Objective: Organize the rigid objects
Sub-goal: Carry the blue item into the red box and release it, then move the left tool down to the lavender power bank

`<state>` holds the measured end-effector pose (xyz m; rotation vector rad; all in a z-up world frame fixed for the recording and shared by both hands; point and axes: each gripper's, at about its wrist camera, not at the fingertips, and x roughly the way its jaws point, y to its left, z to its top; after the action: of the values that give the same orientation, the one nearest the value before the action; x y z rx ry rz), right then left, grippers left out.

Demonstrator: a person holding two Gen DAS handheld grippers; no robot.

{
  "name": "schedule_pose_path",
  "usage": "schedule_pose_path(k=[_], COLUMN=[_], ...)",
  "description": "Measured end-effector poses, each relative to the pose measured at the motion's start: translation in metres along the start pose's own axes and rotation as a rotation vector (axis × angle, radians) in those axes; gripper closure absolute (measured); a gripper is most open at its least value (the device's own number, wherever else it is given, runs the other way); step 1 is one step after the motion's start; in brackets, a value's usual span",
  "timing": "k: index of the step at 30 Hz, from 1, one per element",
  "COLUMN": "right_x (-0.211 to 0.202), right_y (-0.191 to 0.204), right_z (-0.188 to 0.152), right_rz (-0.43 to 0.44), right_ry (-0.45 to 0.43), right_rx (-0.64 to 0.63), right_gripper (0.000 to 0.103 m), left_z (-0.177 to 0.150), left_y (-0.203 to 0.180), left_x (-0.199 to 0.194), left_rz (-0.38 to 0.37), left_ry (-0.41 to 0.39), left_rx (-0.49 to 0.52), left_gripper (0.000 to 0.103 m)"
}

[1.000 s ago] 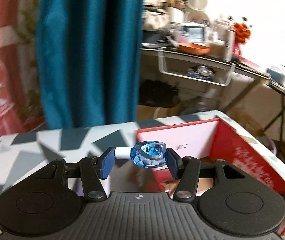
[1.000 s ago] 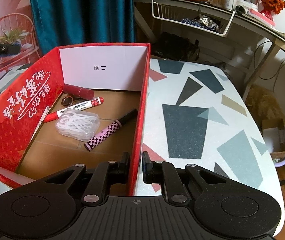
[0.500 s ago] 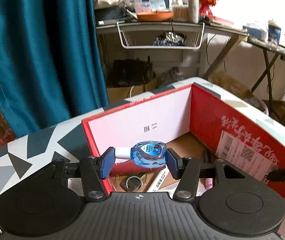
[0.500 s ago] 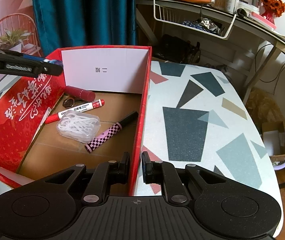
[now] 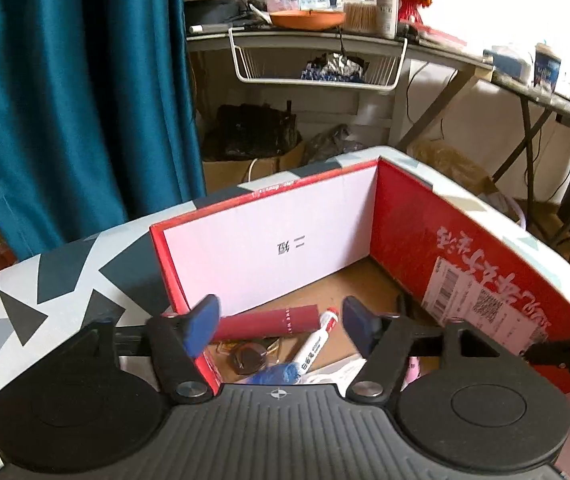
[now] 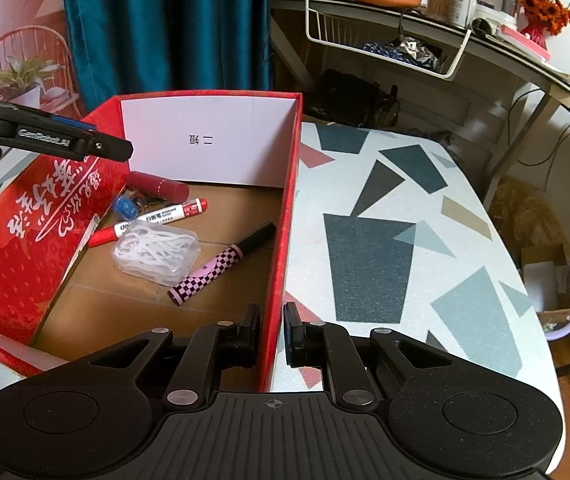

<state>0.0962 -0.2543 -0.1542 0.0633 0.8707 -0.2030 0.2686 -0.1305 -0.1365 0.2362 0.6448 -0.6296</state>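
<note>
Left fingers (image 5: 281,320) apart over small blue bottle (image 6: 126,207) in red box (image 6: 285,216); right fingers (image 6: 272,334) clamping its wall.

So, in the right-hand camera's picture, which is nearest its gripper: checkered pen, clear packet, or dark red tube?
From the right gripper:
1. Checkered pen, just ahead, inside the box.
2. Clear packet, further left.
3. Dark red tube, by the back wall.
</note>
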Motion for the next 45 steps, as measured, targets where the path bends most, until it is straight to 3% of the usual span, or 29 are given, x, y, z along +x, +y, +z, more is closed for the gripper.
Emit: schedule_pose_path(k=[3, 9, 15, 21, 24, 27, 32, 34, 40, 45], right_x=[0.001, 0.001, 0.001, 0.001, 0.000, 0.000, 0.000, 0.000, 0.001, 0.001], right_y=[-0.003, -0.003, -0.003, -0.002, -0.001, -0.001, -0.001, 0.000, 0.001, 0.000], right_z=[0.000, -0.001, 0.000, -0.001, -0.002, -0.002, -0.002, -0.002, -0.001, -0.002], right_rz=[0.013, 0.014, 0.016, 0.012, 0.008, 0.007, 0.008, 0.006, 0.005, 0.007], right_ry=[0.004, 0.003, 0.001, -0.006, -0.006, -0.004, -0.004, -0.004, -0.005, -0.004], right_rx=[0.019, 0.013, 0.010, 0.002, -0.005, -0.013, -0.019, -0.026, -0.030, -0.032], right_gripper=[0.091, 0.091, 0.091, 0.091, 0.091, 0.091, 0.091, 0.091, 0.091, 0.091], left_z=[0.002, 0.009, 0.002, -0.017, -0.026, -0.035, -0.057, -0.063, -0.076, -0.081], left_y=[0.004, 0.026, 0.084, 0.131, 0.137, 0.132, 0.137, 0.141, 0.153, 0.142], left_x=[-0.009, -0.042, -0.067, -0.063, -0.052, -0.033, -0.010, -0.004, -0.007, -0.004], left_rz=[-0.029, -0.007, 0.087, 0.197, 0.214, 0.235, 0.256, 0.270, 0.281, 0.256], left_ry=[-0.017, -0.097, -0.129, -0.080, -0.061, -0.023, 0.040, 0.056, 0.058, 0.081], left_rx=[-0.024, -0.095, -0.263, -0.387, -0.391, -0.358, -0.382, -0.382, -0.456, -0.404], left_gripper=[0.026, 0.026, 0.024, 0.021, 0.022, 0.037, 0.041, 0.048, 0.049, 0.049])
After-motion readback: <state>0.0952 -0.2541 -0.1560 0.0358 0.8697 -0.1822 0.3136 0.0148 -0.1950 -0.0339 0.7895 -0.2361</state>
